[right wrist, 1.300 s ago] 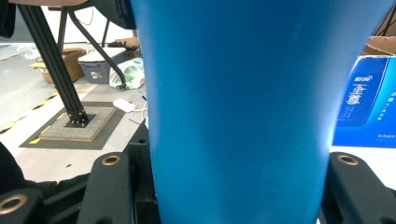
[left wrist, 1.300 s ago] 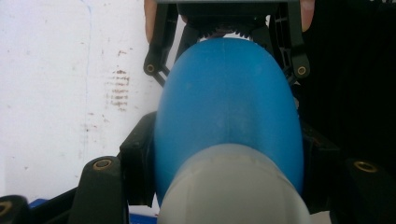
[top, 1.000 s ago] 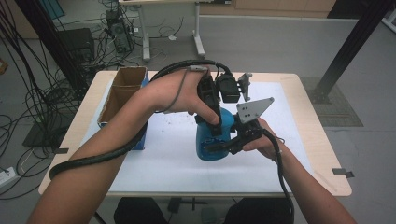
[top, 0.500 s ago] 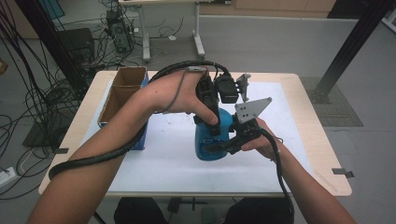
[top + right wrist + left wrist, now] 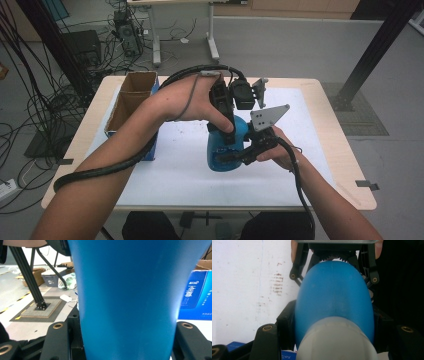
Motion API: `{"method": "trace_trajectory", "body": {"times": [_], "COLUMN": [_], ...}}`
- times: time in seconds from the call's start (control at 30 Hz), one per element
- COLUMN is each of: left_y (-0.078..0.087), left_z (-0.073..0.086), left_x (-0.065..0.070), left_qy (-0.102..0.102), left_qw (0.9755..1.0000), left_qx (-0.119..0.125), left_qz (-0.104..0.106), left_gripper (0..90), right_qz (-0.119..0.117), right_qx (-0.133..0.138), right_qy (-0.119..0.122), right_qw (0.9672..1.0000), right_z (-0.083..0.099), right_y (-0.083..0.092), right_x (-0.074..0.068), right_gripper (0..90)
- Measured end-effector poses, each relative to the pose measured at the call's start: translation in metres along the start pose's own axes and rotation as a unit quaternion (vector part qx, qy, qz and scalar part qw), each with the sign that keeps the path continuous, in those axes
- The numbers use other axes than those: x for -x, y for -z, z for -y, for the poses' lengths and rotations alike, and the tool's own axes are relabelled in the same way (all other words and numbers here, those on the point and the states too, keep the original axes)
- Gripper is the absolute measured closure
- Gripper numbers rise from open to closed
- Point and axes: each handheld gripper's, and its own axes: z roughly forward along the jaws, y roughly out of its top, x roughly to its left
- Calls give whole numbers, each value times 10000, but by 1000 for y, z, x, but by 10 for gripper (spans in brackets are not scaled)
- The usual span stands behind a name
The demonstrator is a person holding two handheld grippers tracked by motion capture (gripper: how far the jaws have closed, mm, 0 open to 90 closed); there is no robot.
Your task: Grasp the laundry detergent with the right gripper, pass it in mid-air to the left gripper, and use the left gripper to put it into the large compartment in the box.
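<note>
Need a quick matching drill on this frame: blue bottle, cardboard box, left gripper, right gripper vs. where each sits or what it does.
Things:
1. blue bottle
2. cardboard box
3. left gripper
4. right gripper

Places or states:
A. clamps the bottle's upper part from above
B. open-topped, at the table's left edge
C. upright mid-table, held by both
D. clamps the bottle's lower body from the side

Pairs: 1-C, 2-B, 3-A, 4-D

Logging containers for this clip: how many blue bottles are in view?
1. The blue bottle stands upright on the white table mat, gripped near its top by the left gripper and lower down by the right gripper. The open cardboard box could hide others.
</note>
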Motion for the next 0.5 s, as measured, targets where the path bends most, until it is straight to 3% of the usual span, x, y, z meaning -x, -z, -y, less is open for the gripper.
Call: {"method": "trace_trajectory", "body": {"times": [0.03,0.4,0.5], "left_y": [1,0,1], "left_z": [0,3,4], "left_x": [0,-2,-3], "left_qy": [-13,70,92], "left_qw": [10000,10000,10000], "left_qx": [-18,-18,-21], "left_qz": [4,28,22], "left_gripper": [379,378,378], "right_qz": [113,-5,123], "right_qx": [26,32,79], "right_qy": [19,-103,-115], "right_qw": [9999,9999,9998], "right_z": [1,3,2], "right_y": [-1,-5,-6], "right_x": [1,0,0], "right_gripper": [349,207,119]}}
